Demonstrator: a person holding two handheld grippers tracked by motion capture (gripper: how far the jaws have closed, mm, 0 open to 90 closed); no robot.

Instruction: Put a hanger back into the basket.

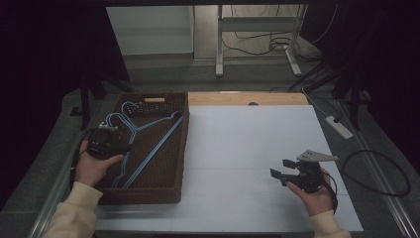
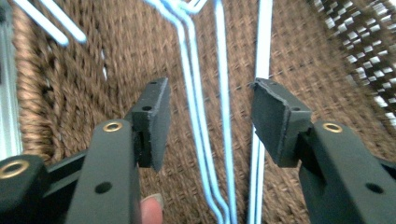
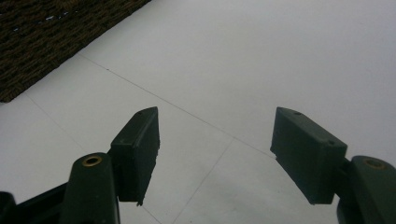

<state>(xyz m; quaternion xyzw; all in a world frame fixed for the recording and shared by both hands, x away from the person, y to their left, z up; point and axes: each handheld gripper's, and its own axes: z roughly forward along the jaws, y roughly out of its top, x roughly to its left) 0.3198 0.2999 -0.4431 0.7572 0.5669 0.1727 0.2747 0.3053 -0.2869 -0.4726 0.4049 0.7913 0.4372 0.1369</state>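
Two black fingers [image 2: 154, 121] of the left gripper [image 2: 210, 121] are standing spread above the blue wire hangers [image 2: 205, 116], with the thin rods running up between them; no pad is touching wire. In the left gripper view a fingertip of the holding hand is showing at the bottom edge, below the left finger. The hangers are lying flat on the floor of the brown woven basket [image 2: 70, 93], several of them overlapping, their rods crossing the coarse weave.

In the high view the left gripper [image 1: 105, 141] is hovering over the left part of the basket [image 1: 163, 193], held in the person's left hand [image 1: 94, 166], and the hangers [image 1: 148, 141] are stretching from the hooks near the far end down toward the near end. The basket is sitting on the left edge of the table [image 1: 247, 148], on its pale sheet.

The right gripper [image 3: 215, 154] is also holding its fingers [image 3: 308, 158] wide apart, with nothing between them, just bare white table [image 3: 257, 56] beneath. In the high view the right gripper [image 1: 283, 172] is resting low near the front right of the table, in the right hand [image 1: 313, 196], well apart from the basket.
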